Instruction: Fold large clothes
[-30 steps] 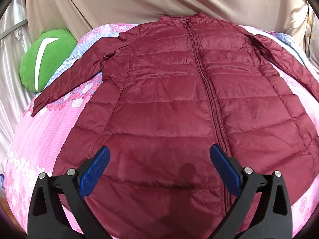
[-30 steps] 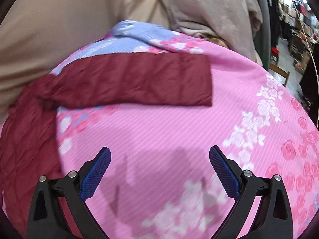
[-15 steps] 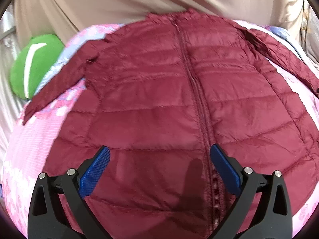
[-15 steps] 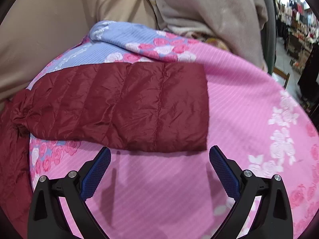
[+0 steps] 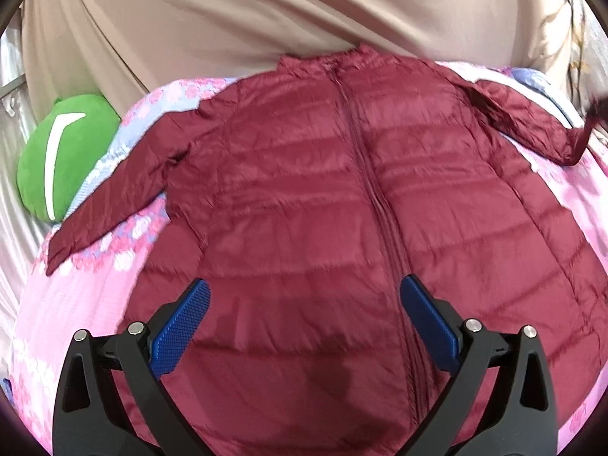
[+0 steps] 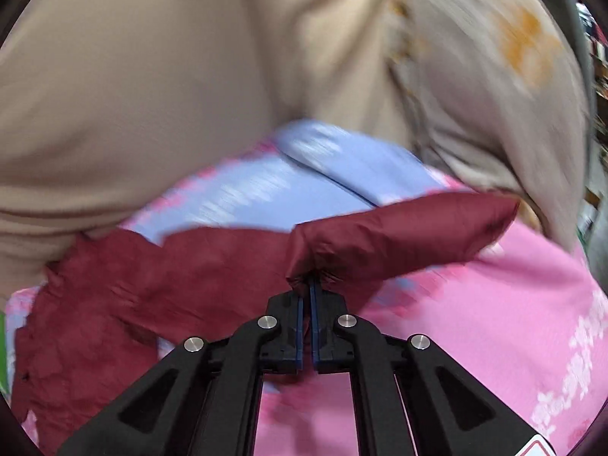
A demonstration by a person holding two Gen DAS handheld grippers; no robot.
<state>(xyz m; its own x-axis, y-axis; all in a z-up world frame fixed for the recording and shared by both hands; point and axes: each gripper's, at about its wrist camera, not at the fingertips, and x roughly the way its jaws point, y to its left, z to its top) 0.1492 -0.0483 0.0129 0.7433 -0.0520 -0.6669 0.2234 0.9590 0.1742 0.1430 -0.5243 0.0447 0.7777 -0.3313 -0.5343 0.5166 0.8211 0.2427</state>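
Left wrist view, jacket: a maroon quilted jacket (image 5: 304, 197) lies front-up and spread flat on the bed, zipper (image 5: 376, 205) closed and running down the middle, collar at the far end against the beige cloth.
Jacket edges: the hem runs out of sight under the left hand-held gripper; the side seams flare outward toward the near end.
Left-side sleeve: the sleeve on the picture's left (image 5: 110, 197) stretches out flat and slanted, its cuff on pink sheet just beside the green cushion.
Right wrist view, other sleeve: the other sleeve (image 6: 399, 235) is lifted and bent near its cuff end, the cuff hanging free past the pinch point; the picture is motion-blurred.
Right hand-held gripper (image 6: 307, 285): closed tight, its 2 blue pads pinching a fold of that sleeve.
Left hand-held gripper (image 5: 304, 323): spread wide over the jacket's lower front, nothing between the 2 fingers (image 5: 182, 326); whether it touches the fabric cannot be told.
Bed sheet (image 5: 76, 304): pink with flowers and a pale blue band, showing bare on both sides of the jacket.
Green cushion (image 5: 60, 155): at the bed's far left edge, apart from the jacket body.
Beige cloth (image 5: 228, 19): draped along the far side, meeting the collar.
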